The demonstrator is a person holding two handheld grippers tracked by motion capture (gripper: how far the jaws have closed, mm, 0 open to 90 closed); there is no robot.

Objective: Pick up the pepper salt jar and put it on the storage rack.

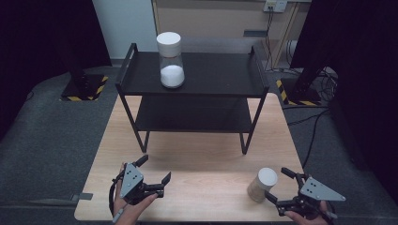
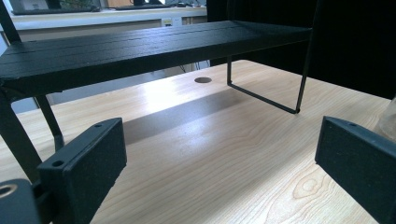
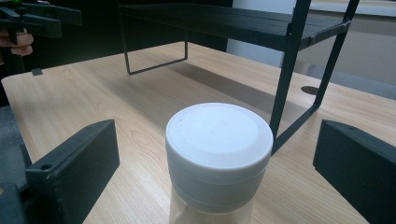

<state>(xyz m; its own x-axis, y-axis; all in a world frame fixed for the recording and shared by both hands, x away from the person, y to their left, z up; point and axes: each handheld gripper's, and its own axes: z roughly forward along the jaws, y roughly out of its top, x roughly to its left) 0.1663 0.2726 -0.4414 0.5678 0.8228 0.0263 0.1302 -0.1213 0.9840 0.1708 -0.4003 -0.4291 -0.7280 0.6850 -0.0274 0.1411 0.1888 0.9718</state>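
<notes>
A small jar (image 1: pixel 261 185) with a white lid and beige contents stands on the wooden table (image 1: pixel 202 159) near its front right. My right gripper (image 1: pixel 277 184) is open just to the jar's right, jaws pointing at it. In the right gripper view the jar (image 3: pixel 218 135) stands upright between the two spread jaws of that gripper (image 3: pixel 219 151), untouched by either. My left gripper (image 1: pixel 155 168) is open at the front left with nothing in it. Its own view shows the left gripper (image 2: pixel 219 163) with wide jaws over bare wood.
A black two-tier shelf (image 1: pixel 192 89) stands across the back of the table. On its top level is a taller jar (image 1: pixel 171 60) with a white lid and white powder. The shelf's legs (image 3: pixel 286 79) are close behind the small jar. Dark floor surrounds the table.
</notes>
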